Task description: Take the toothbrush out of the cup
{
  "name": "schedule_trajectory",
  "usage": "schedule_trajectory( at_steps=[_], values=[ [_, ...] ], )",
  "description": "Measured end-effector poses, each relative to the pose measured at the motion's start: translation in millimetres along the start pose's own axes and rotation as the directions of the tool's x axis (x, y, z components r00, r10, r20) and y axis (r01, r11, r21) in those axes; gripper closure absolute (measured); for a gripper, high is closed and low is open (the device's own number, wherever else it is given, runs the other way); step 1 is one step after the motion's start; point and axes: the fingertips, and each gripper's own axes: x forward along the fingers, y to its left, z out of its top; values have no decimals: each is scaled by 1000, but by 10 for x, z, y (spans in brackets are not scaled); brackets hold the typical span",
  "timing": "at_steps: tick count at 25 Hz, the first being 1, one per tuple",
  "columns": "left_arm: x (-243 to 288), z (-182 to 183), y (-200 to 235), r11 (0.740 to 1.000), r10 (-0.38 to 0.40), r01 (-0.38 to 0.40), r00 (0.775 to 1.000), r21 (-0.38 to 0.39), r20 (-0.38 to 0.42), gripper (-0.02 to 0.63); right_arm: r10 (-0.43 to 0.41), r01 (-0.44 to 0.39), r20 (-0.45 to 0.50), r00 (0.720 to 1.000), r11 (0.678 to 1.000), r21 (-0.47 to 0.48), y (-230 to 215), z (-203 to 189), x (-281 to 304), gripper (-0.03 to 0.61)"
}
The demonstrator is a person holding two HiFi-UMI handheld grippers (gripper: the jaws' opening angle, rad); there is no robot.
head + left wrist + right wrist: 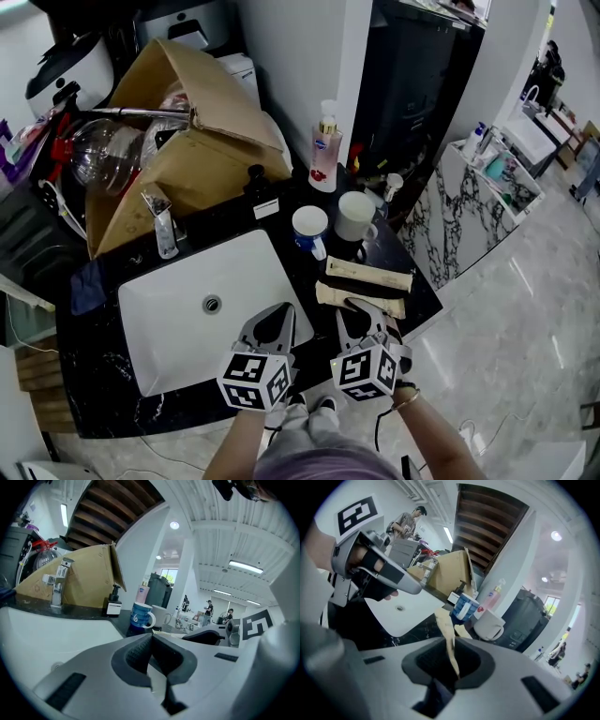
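toothbrush [445, 623] | slim tan packet, probably paper-wrapped | between jaws of right tool [449, 640]

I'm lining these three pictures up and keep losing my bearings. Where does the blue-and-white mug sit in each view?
Head view: the blue-and-white mug stands just above the middle, right of the sink's far corner.
Left gripper view: near the centre, just above the jaws.
Right gripper view: near the centre, above the jaws.
Shared landmark: the white mug stands right beside it, on its right, in all three views.
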Motion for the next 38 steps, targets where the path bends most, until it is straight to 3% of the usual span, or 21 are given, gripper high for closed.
schedule_trajectory(
  at_steps=[10, 21, 28, 32, 38],
  values=[
    [-57, 2, 20, 1000, 13, -13, 1000, -5, 3, 614, 84, -84, -45, 995, 996, 1, 142, -93, 42, 508],
    [-129, 83, -89, 999, 7, -8, 1000, 32, 17, 614, 164, -163, 7, 986, 972, 167, 104, -49, -109, 492],
    [-122, 123, -201, 999, -11, 11, 1000, 38, 20, 614, 214, -208, -9, 977, 959, 191, 123, -80, -119, 478],
    [-155, 111, -212, 999, -10, 9, 1000, 42, 23, 614, 257, -249, -13, 966, 949, 195, 206, -97, -128, 435],
    [-201, 136, -173, 999, 3, -4, 1000, 47, 28, 614, 246, -252, 57, 968, 924, 287, 166, 4, -230, 433]
  ],
)
